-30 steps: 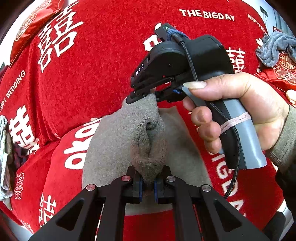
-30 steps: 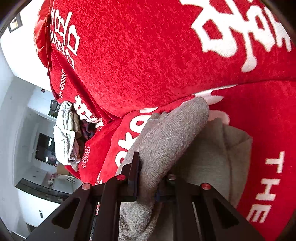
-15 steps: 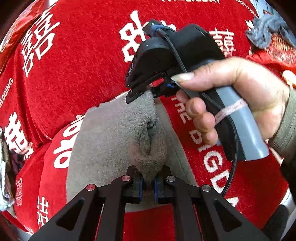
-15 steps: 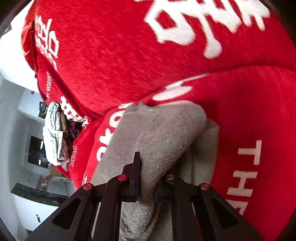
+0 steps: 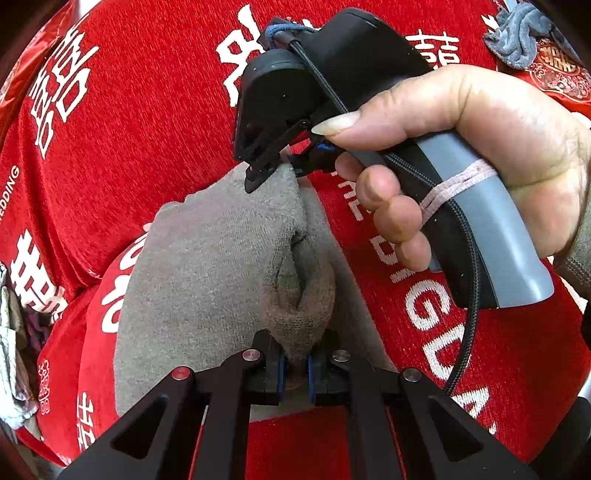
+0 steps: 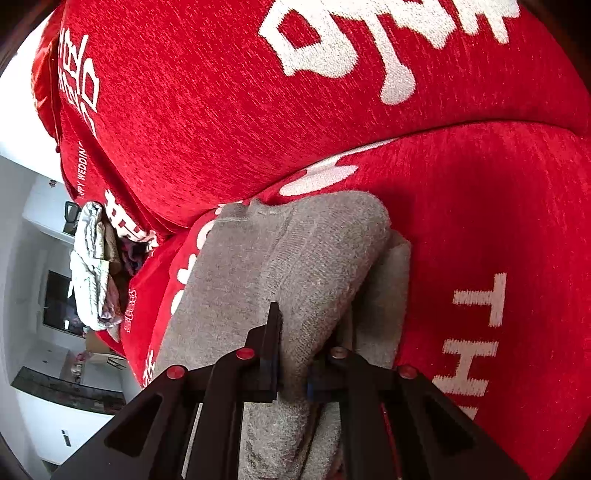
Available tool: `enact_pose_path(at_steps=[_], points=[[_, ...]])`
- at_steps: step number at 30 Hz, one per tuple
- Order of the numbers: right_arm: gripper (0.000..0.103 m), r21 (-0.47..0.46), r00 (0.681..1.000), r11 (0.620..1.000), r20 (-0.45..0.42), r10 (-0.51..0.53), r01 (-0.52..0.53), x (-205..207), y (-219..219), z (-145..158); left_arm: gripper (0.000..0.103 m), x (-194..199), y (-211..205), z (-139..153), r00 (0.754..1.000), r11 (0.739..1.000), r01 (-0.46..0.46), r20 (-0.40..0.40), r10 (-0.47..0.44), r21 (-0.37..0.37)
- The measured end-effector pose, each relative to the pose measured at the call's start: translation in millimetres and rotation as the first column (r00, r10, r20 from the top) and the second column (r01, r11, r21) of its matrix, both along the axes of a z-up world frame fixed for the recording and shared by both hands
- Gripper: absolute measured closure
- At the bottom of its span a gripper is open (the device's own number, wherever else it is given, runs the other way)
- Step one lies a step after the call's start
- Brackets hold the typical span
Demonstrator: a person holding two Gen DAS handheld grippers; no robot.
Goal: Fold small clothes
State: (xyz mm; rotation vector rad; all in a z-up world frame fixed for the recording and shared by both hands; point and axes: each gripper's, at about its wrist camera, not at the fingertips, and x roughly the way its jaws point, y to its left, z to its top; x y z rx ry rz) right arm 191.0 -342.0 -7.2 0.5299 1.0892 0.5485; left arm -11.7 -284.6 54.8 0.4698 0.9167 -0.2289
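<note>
The grey knitted garment (image 5: 207, 280) lies on the red cover (image 5: 140, 122) of what looks like a sofa seat, a thick fold of it pulled up into a ridge between the two tools. What kind of garment it is cannot be told — the near end vanishes behind the left tongs (image 5: 295, 363), and its right edge is covered by the hand and handle. In the right wrist view the same cloth (image 6: 306, 266) shows a ribbed, fuzzy weave and a rounded, doubled-over end resting on a flatter layer below; its lower part runs out of the picture.

The left tongs are closed on the bunched near end of the ridge, blue pads pressed into the wool. The right tongs (image 5: 275, 168) pinch the far end, and from their own camera (image 6: 293, 373) the cloth fills the narrow gap between the fingers. One finger there is half buried in the fabric.

The right hand (image 5: 480, 158) wraps the grey and black handle, a pink band round it and a black cable (image 5: 471, 295) trailing down.

Further out, the cover carries white lettering, cut off at the edges. A grey cloth (image 5: 517, 33) sits at the top right, and a pale crumpled bundle (image 6: 92, 266) lies at the far left beside the seat — too distorted to identify.
</note>
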Motion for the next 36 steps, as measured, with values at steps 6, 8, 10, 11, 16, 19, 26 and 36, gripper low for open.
enact_pose_path(at_steps=[6, 8, 10, 11, 16, 19, 26, 36], points=[[0.094, -0.04, 0.999, 0.999, 0.044, 0.0, 0.002, -6, 4, 15, 0.094, 4, 7, 5, 1.0, 0.999, 0.004, -0.011, -0.004, -0.041], [0.094, -0.051, 0.999, 0.999, 0.04, -0.004, 0.007, -5, 3, 14, 0.094, 9, 7, -1, 0.999, 0.999, 0.002, -0.037, -0.004, -0.048], [0.094, -0.061, 1.0, 0.998, 0.024, -0.009, 0.011, -4, 2, 7, 0.093, 14, 9, -10, 0.998, 0.999, -0.005, -0.064, 0.002, -0.047], [0.094, -0.062, 1.0, 0.998, 0.017, -0.011, 0.012, -4, 2, 4, 0.093, 16, 10, -14, 0.997, 0.999, -0.011, -0.074, 0.008, -0.049], [0.074, -0.069, 1.0, 0.997, 0.004, -0.031, 0.031, -9, -2, 3, 0.086, 21, 21, -10, 0.996, 0.994, -0.021, -0.087, 0.012, -0.104], [0.05, -0.095, 0.998, 0.994, 0.023, -0.051, 0.053, -18, -9, 13, 0.046, 22, 31, -4, 0.992, 0.983, -0.024, -0.123, 0.002, -0.182], [0.046, -0.08, 0.982, 0.987, 0.141, -0.124, 0.136, -61, -24, 58, 0.028, 9, 65, 17, 0.994, 0.961, -0.039, -0.107, 0.01, -0.273], [0.046, -0.03, 0.975, 0.999, 0.221, -0.029, 0.037, -162, 10, 70, 0.028, -15, 179, 12, 0.99, 0.938, -0.137, -0.078, 0.118, -0.317]])
